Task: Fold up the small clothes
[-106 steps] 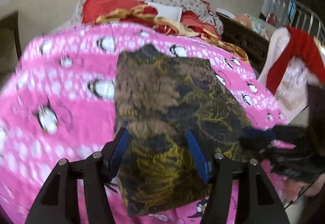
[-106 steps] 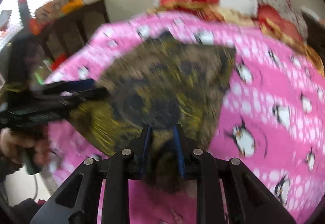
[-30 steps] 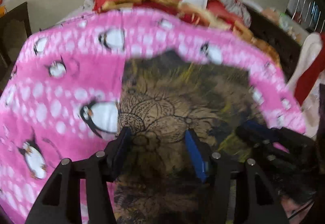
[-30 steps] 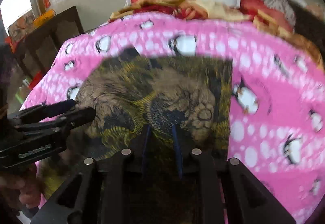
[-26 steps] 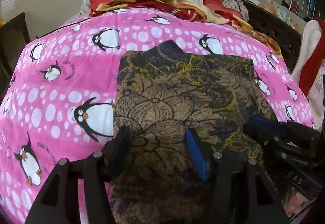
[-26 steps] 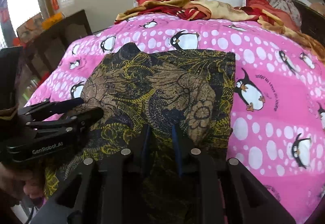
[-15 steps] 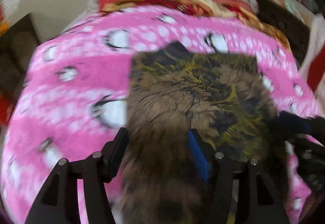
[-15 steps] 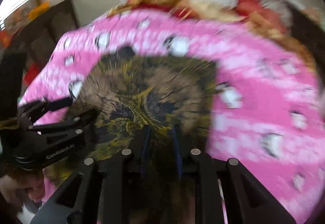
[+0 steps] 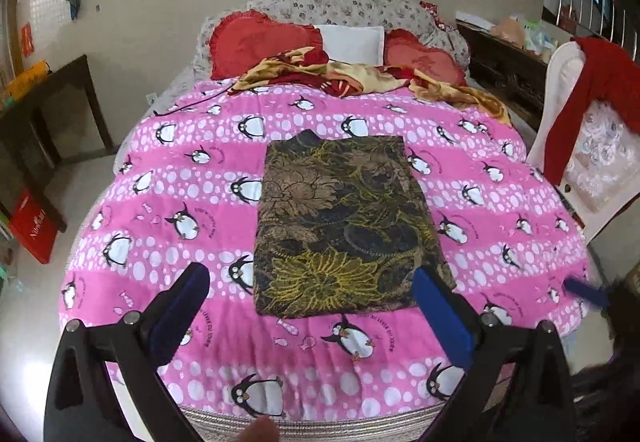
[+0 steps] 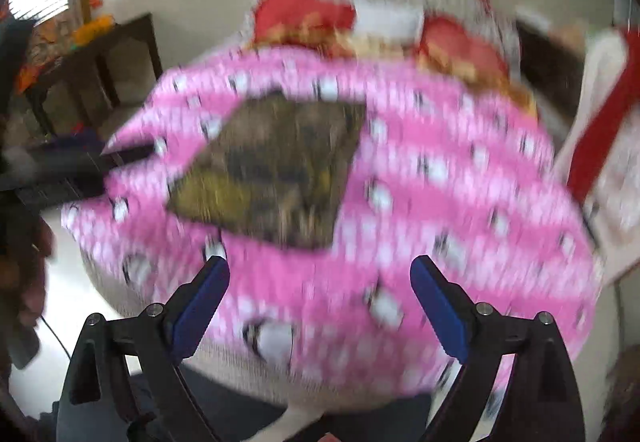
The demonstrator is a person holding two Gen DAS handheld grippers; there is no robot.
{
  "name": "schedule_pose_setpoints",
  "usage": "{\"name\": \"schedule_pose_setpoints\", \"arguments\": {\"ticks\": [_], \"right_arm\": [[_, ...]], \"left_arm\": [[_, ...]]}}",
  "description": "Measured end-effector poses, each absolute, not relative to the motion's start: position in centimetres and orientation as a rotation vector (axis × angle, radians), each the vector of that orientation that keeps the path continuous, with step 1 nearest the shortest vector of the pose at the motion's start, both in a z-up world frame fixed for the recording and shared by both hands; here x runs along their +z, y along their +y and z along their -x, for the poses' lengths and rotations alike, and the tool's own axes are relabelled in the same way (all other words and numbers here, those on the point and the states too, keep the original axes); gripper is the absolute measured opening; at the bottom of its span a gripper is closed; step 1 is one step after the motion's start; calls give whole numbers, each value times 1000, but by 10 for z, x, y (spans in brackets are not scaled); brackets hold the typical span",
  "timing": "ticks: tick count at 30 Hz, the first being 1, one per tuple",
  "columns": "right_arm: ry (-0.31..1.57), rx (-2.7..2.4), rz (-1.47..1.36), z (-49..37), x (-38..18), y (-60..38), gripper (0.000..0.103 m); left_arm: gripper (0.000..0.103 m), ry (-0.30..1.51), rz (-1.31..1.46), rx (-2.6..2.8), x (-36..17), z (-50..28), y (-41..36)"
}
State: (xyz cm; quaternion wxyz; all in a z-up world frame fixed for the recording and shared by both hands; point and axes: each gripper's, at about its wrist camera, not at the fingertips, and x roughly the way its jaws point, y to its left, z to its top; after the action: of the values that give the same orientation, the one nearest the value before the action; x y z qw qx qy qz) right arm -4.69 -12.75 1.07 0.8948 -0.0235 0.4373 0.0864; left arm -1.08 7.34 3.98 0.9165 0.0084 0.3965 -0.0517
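The dark patterned garment [image 9: 340, 226] lies as a flat folded rectangle on the pink penguin blanket [image 9: 160, 201]; the left gripper [image 9: 316, 306] and right gripper [image 10: 320, 294] have just sprung wide and empty; this fold looks done, though blur hides creases.

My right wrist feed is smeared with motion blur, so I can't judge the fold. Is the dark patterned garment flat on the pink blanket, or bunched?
Observer: The left wrist view shows the garment flat, a tidy rectangle on the blanket, with one small tab poking out at its far left corner.
Operator: Are the left jaws clear of it?
Observer: Yes. The left gripper has just been opening its jaws. They stand wide, with no cloth pinched between them.
Operator: Anything nearby that might snag?
Observer: Only a thin dark cable at the blanket's far left corner, apart from the garment.
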Motion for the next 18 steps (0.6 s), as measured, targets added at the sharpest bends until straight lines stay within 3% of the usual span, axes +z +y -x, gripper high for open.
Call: {"name": "schedule_pose_setpoints", "arguments": {"ticks": [18], "right_arm": [[780,179,14,72,47,-142,97]], "left_arm": [[103,833,-49,-96,43,15,64]]}}
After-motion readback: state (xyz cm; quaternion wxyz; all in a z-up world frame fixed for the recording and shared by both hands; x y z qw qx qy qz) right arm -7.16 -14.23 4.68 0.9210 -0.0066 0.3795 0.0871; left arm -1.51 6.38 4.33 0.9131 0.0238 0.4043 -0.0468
